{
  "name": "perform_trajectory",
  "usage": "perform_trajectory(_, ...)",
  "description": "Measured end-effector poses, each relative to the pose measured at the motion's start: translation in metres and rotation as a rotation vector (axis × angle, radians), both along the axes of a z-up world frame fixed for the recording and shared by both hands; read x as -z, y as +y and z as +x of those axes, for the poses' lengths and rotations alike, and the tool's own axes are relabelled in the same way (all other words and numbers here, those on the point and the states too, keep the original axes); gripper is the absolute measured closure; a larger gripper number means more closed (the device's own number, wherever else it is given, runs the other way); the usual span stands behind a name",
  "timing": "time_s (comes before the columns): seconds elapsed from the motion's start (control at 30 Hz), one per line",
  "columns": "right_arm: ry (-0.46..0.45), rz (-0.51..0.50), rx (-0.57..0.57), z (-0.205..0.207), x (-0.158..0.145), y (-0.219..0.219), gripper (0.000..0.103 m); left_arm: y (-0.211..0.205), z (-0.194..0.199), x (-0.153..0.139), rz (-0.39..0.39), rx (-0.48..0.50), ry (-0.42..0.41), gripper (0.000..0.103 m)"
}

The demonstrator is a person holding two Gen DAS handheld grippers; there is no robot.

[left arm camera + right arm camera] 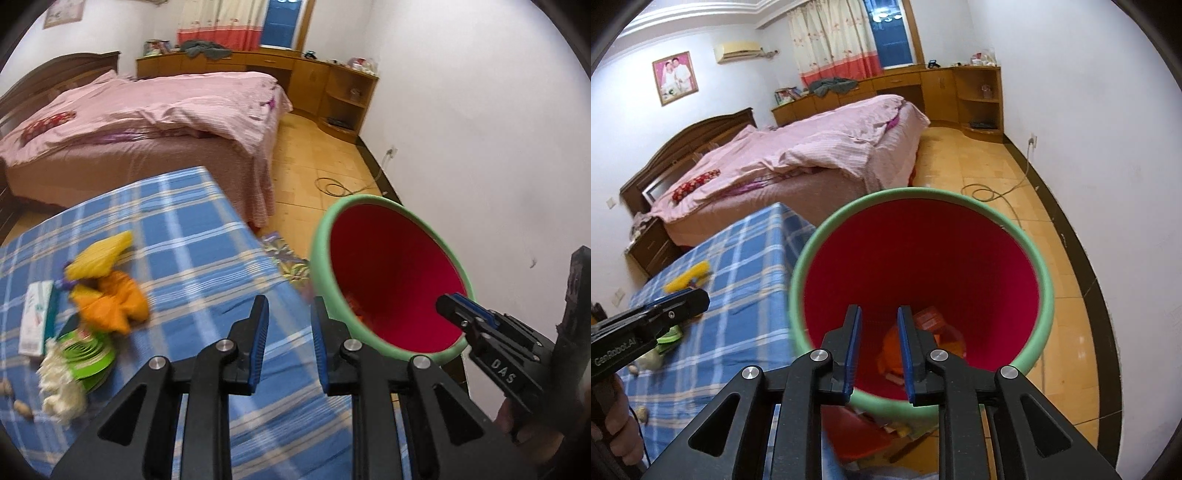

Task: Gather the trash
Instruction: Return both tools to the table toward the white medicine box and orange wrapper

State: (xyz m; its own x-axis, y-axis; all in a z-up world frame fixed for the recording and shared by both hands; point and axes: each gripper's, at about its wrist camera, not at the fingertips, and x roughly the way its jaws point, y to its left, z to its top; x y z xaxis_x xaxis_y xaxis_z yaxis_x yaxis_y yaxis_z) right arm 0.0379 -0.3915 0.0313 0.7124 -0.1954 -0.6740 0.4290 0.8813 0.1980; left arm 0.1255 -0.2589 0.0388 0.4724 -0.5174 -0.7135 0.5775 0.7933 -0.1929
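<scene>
Left to right: wrappers (99, 284) lie heaped on the checked table (207, 236), the left gripper (290, 343) hovers slightly parted and empty, and the right gripper (879, 354), likewise empty, hangs over the red bin (923, 258); a loose grasp may scatter pieces floorward.

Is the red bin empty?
No, the right wrist view shows orange wrappers lying at the bottom of the red bin.

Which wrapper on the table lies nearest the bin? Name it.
The yellow wrapper, farthest up the blue checked cloth; the orange wrapper lies below it.
</scene>
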Motion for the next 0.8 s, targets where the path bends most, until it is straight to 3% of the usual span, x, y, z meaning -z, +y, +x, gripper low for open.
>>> perform_trajectory(0.37,-0.017,0.024,-0.058,0.005,-0.006,0.04,0.063,0.08,0.008,0.005,0.001,-0.16,0.007,0.081)
perform_trajectory(0.63,-0.003,0.034,-0.096,0.017,-0.005,0.061,0.059,0.138,0.031,0.007,0.019,-0.293,0.0,0.08)
perform_trajectory(0.8,0.006,0.04,-0.122,0.029,-0.006,0.071,0.05,0.166,0.054,0.011,0.052,-0.359,0.003,0.068)
